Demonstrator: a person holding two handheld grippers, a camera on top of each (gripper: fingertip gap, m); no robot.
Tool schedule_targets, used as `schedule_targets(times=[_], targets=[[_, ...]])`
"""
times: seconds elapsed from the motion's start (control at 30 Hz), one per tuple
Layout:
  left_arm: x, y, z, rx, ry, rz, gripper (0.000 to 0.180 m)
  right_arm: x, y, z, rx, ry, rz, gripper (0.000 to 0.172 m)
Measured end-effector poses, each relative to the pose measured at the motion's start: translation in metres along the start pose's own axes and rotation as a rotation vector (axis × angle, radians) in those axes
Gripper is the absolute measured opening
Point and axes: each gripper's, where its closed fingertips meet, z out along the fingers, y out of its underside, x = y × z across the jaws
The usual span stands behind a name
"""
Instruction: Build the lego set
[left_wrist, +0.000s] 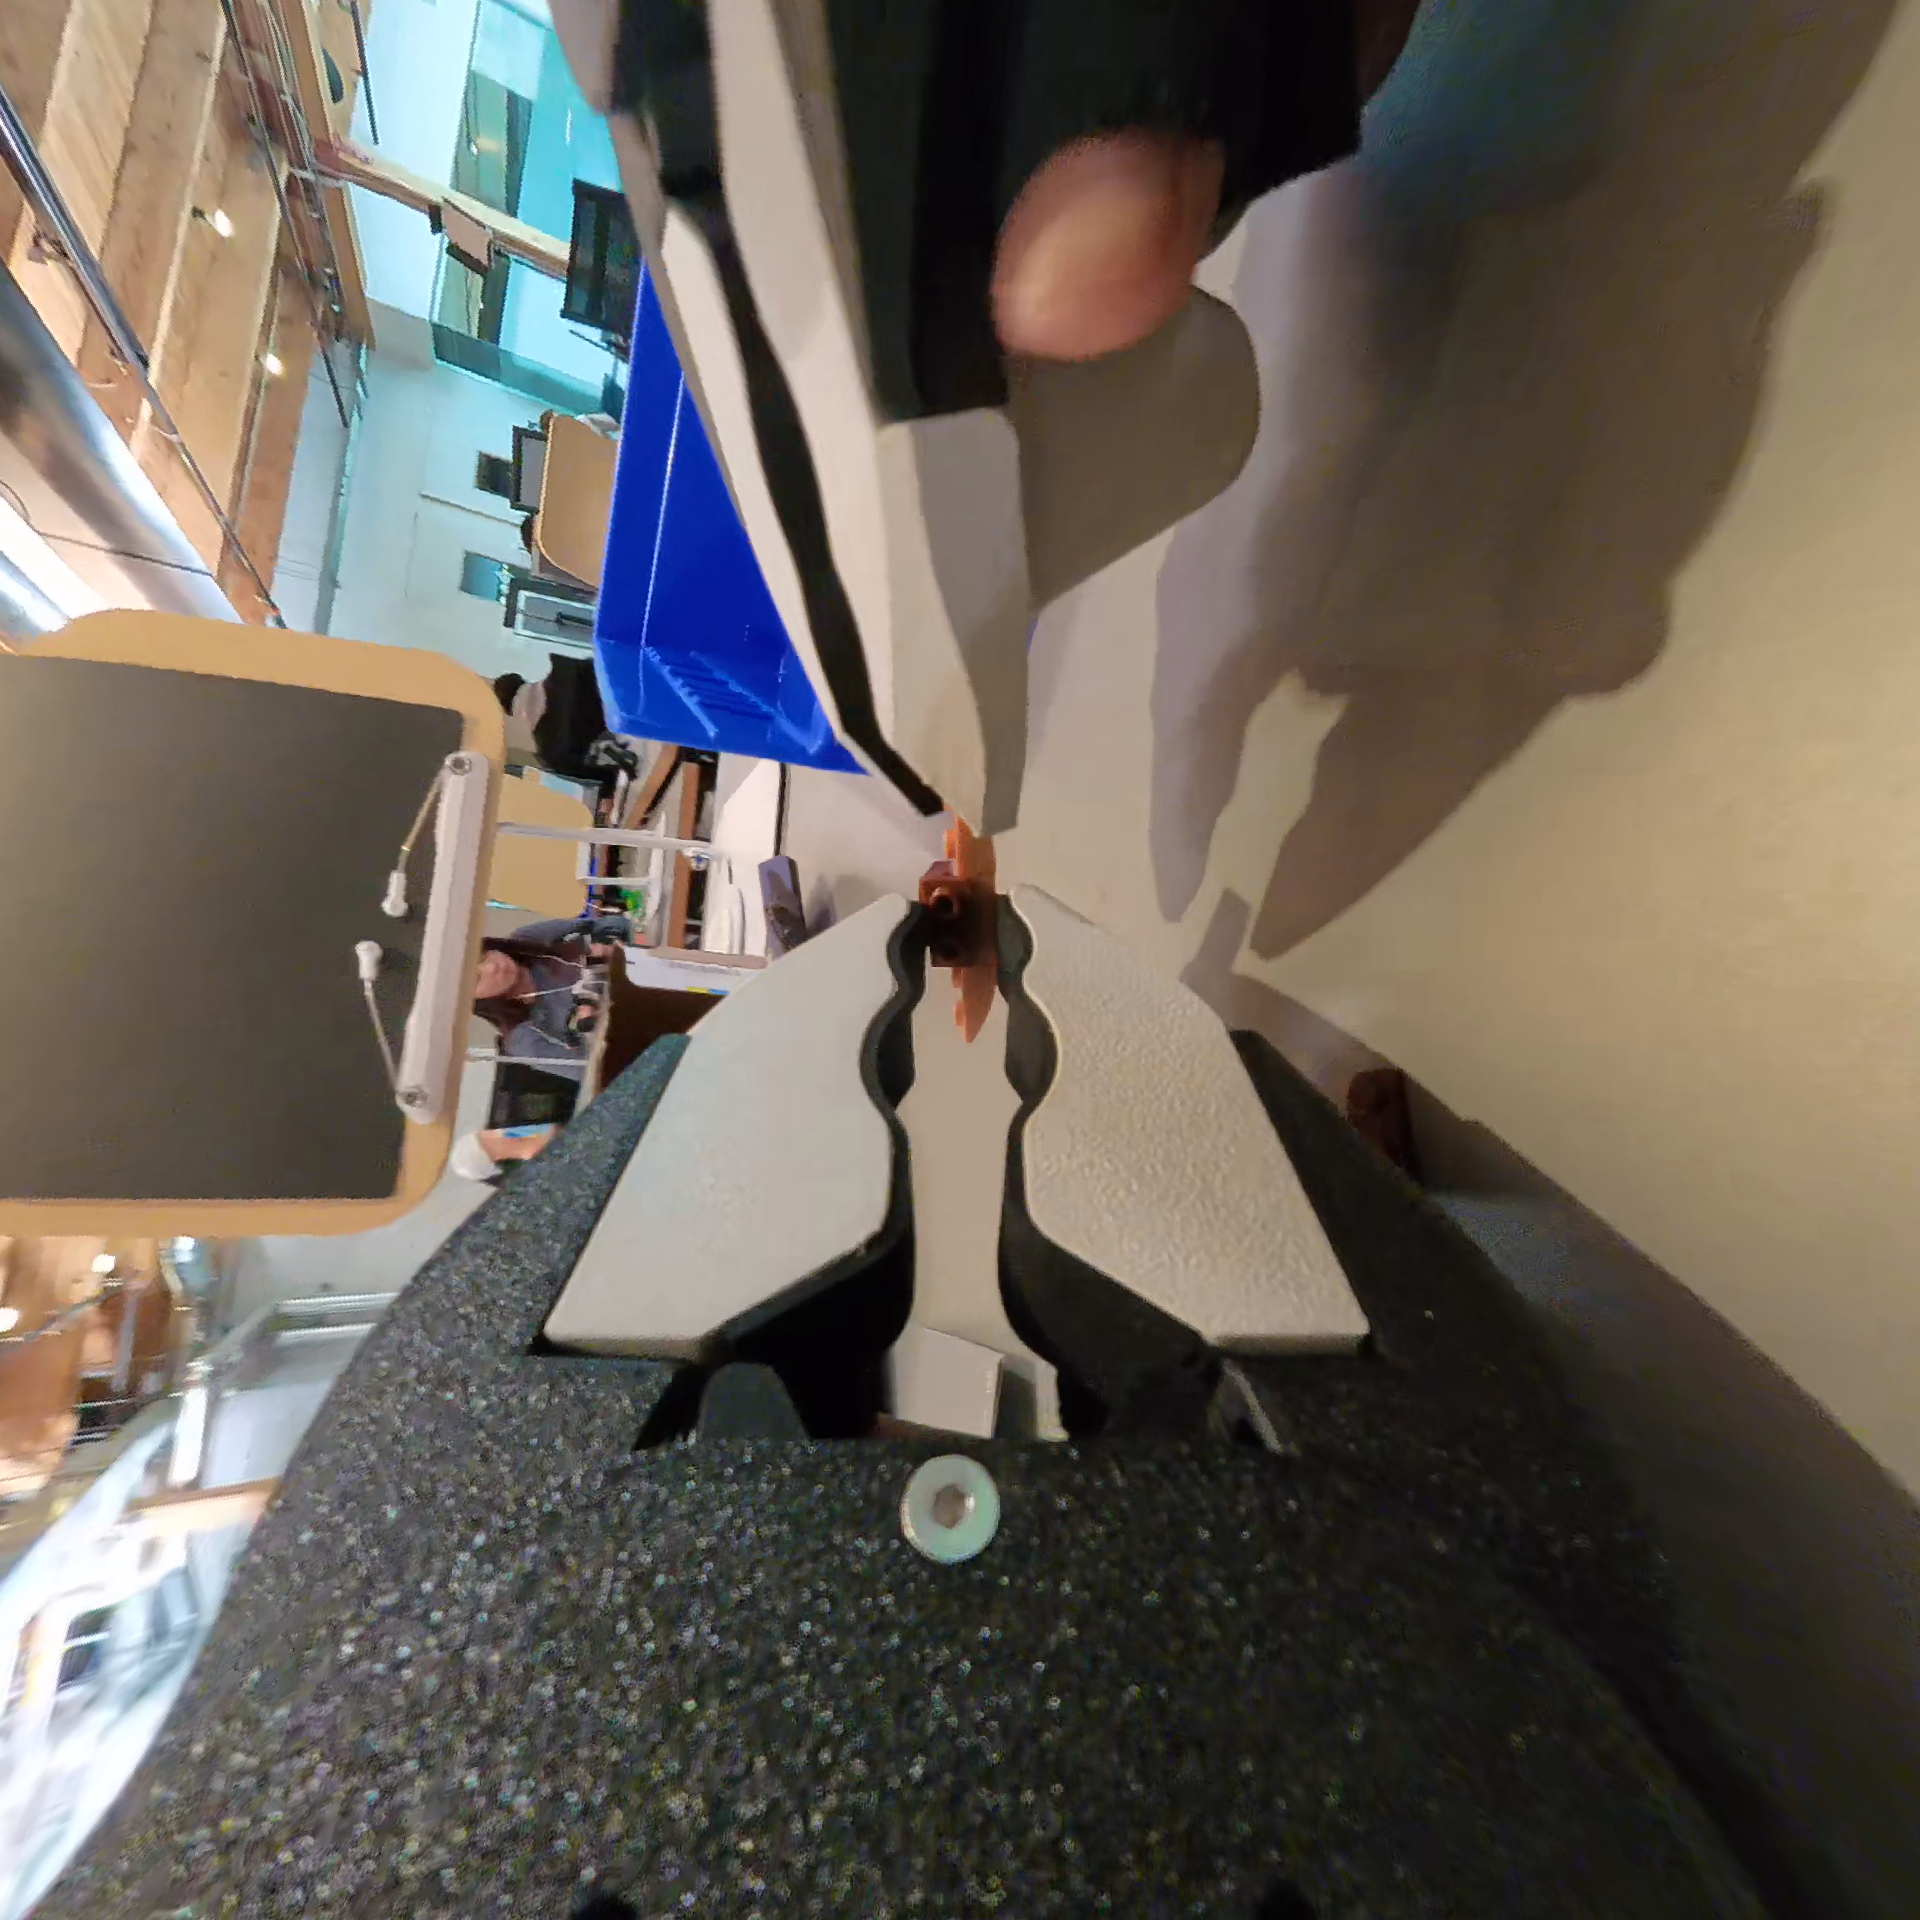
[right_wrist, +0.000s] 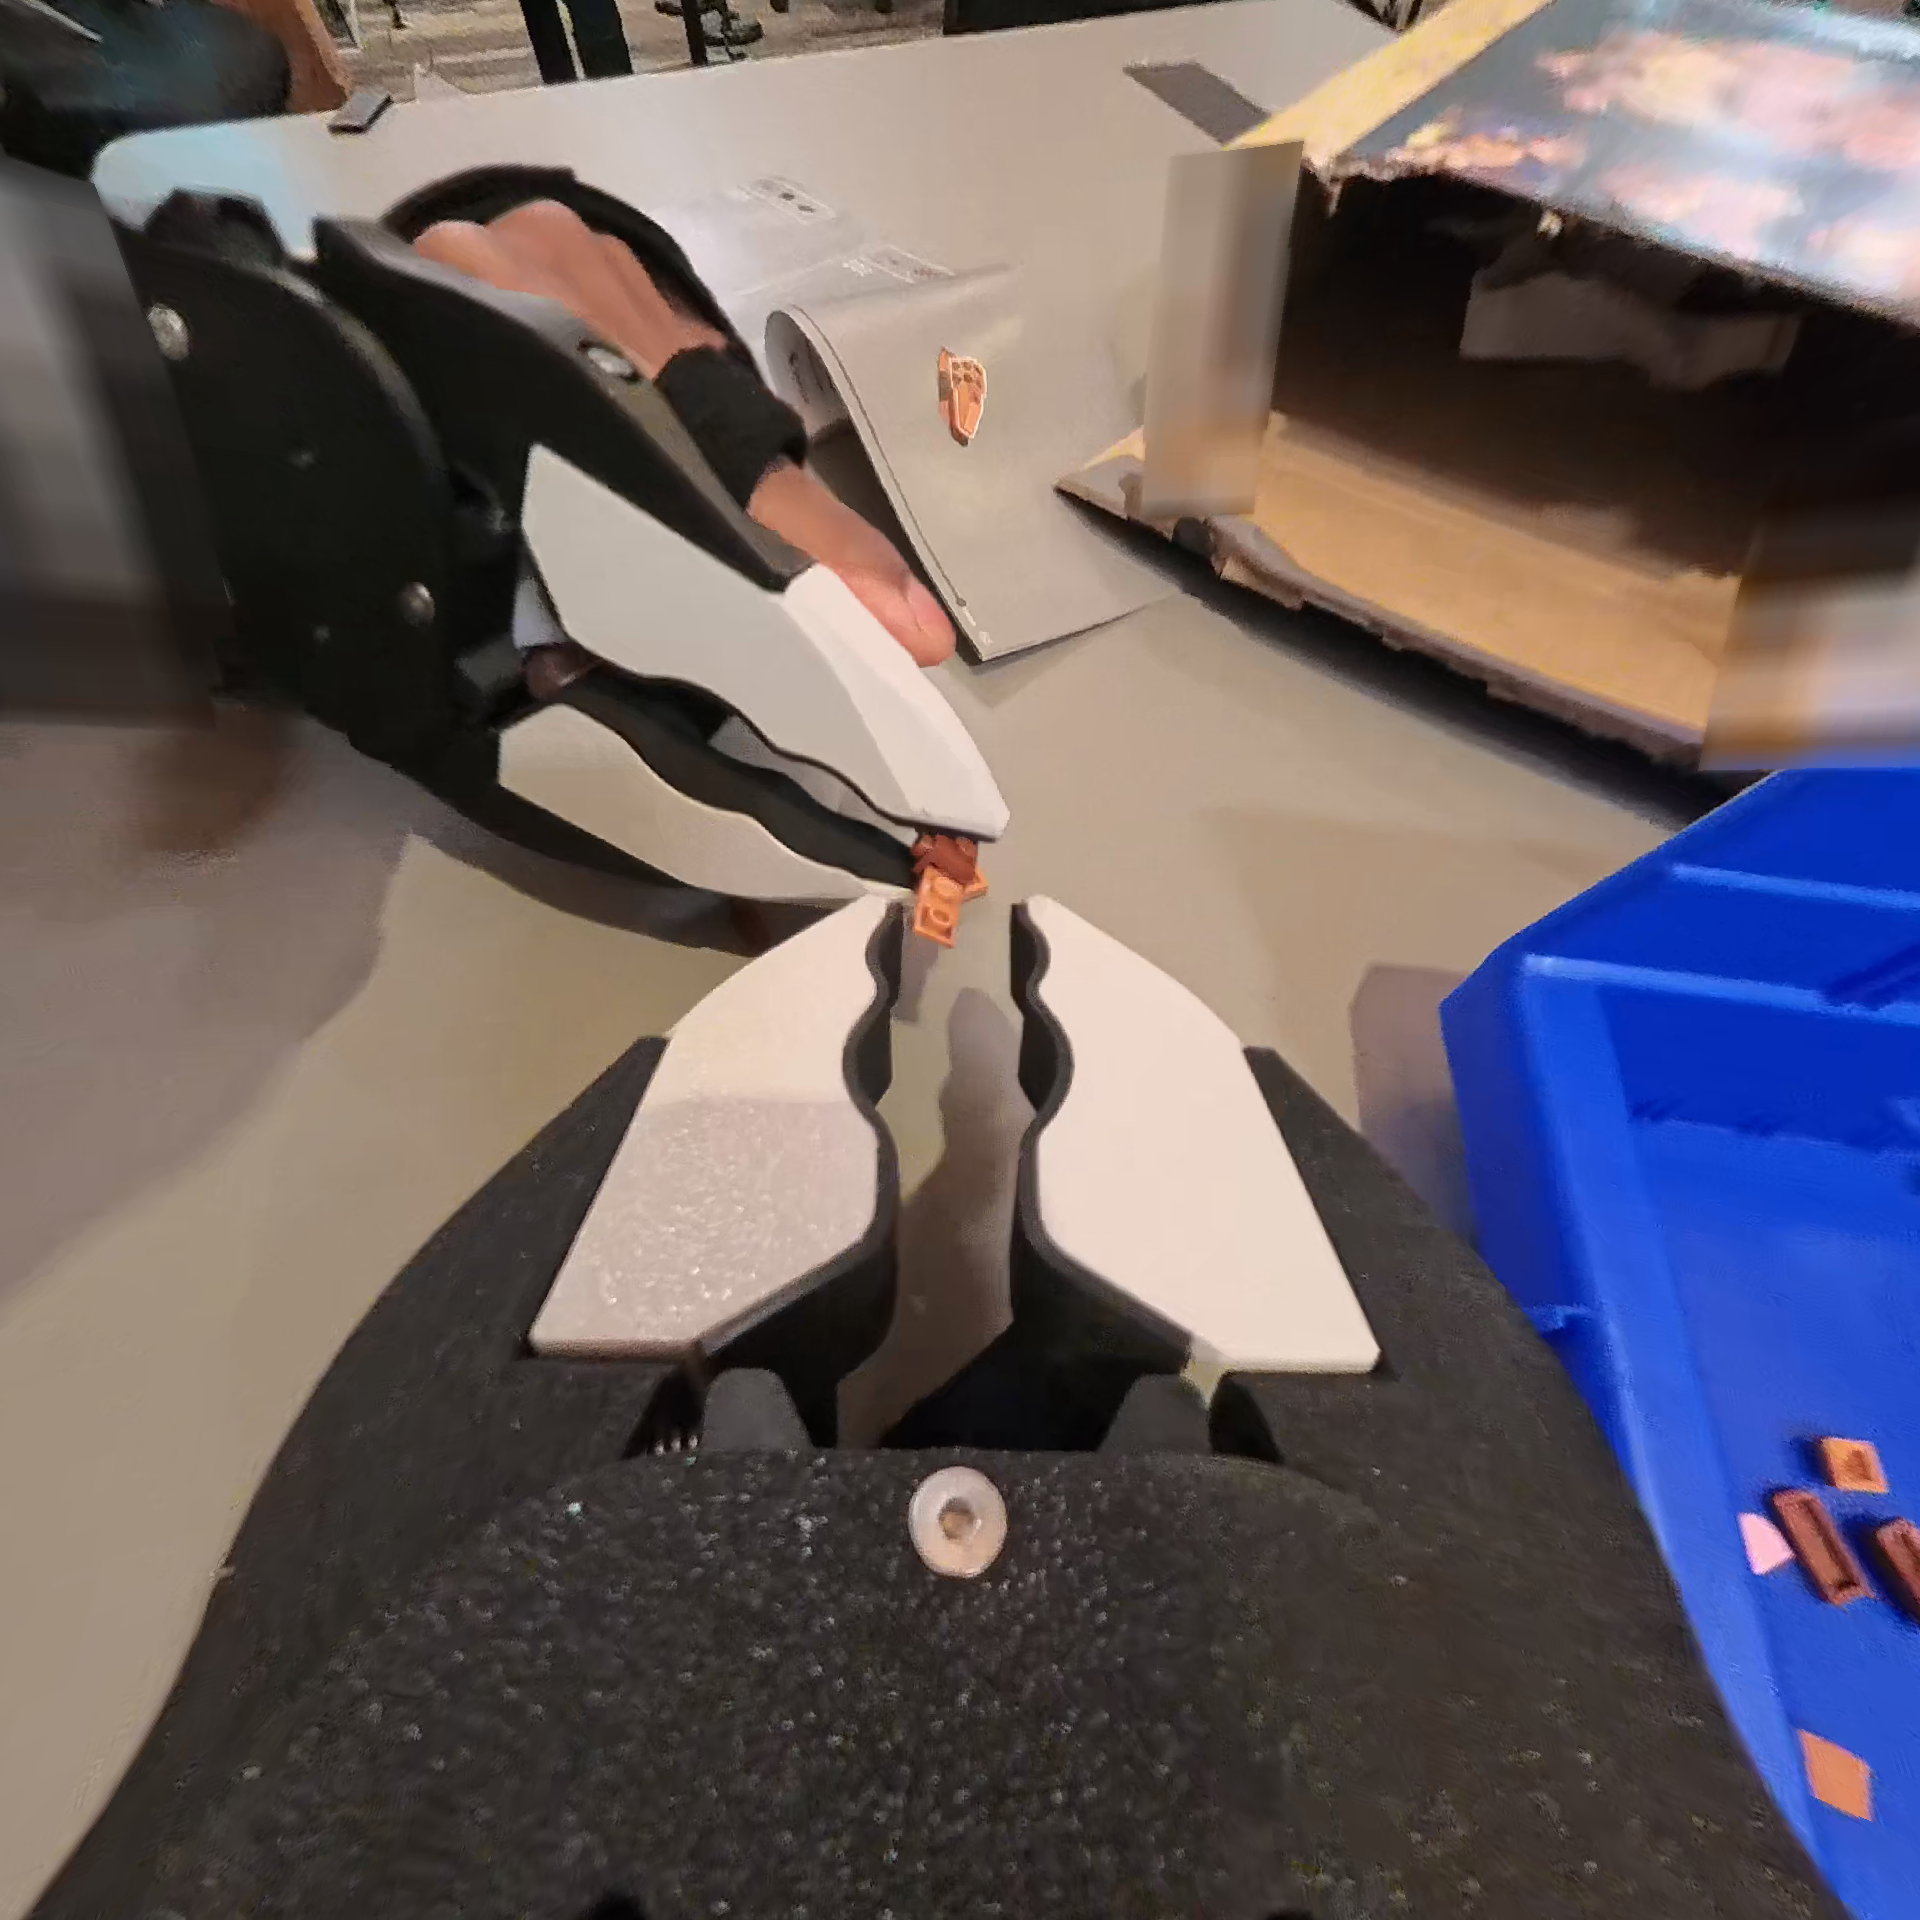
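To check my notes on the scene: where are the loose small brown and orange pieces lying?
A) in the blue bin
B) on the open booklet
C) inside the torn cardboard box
A: several small brown and orange pieces lie on the floor of the blue bin.

We see the counter (right_wrist: 1195, 790) carrying everything. In the right wrist view, the left gripper (right_wrist: 940, 847) comes in from the left, its jaws closed on a small stack of bricks (right_wrist: 943, 883) above the counter's middle. The right gripper (right_wrist: 951, 920) sits just before it, jaws apart, the stack's lower brick just beside its left fingertip. Behind them a curled booklet (right_wrist: 935, 488) lies on the counter, with a torn cardboard box (right_wrist: 1507, 582) to its right at the far right edge. A bin (right_wrist: 1662, 1143) stands at the near right, loose bricks (right_wrist: 1829, 1527) inside.
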Motion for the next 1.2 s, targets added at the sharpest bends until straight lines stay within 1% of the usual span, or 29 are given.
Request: schedule_targets(times=[0.1, 0.27, 0.4, 0.57, 0.67, 0.97, 1.0, 1.2], targets=[[-0.001, -0.002, -0.003, 0.035, 0.036, -0.099, 0.012, -0.002, -0.002, -0.002, 0.020, -0.013, -0.067, 0.021], [0.001, -0.006, -0.006, 0.076, 0.090, -0.193, 0.012, -0.012, -0.004, -0.001, 0.035, -0.023, -0.218, 0.023], [0.005, -0.009, -0.008, 0.093, 0.129, -0.214, 0.012, -0.013, 0.000, 0.002, 0.018, 0.001, -0.315, 0.023], [0.010, -0.014, -0.011, 0.134, 0.186, -0.251, 0.012, -0.018, -0.001, 0.000, 0.043, -0.010, -0.404, 0.022], [0.012, -0.017, -0.013, 0.148, 0.216, -0.274, 0.012, -0.022, -0.001, -0.001, 0.053, -0.014, -0.462, 0.019], [0.015, -0.016, -0.014, 0.143, 0.243, -0.261, 0.011, -0.025, 0.002, 0.001, 0.042, -0.036, -0.444, 0.018], [0.017, -0.016, -0.014, 0.142, 0.250, -0.255, 0.011, -0.024, 0.002, 0.001, 0.038, -0.034, -0.433, 0.010], [0.020, -0.018, -0.015, 0.141, 0.270, -0.244, 0.011, -0.026, 0.003, 0.000, 0.028, -0.065, -0.409, 0.009]])
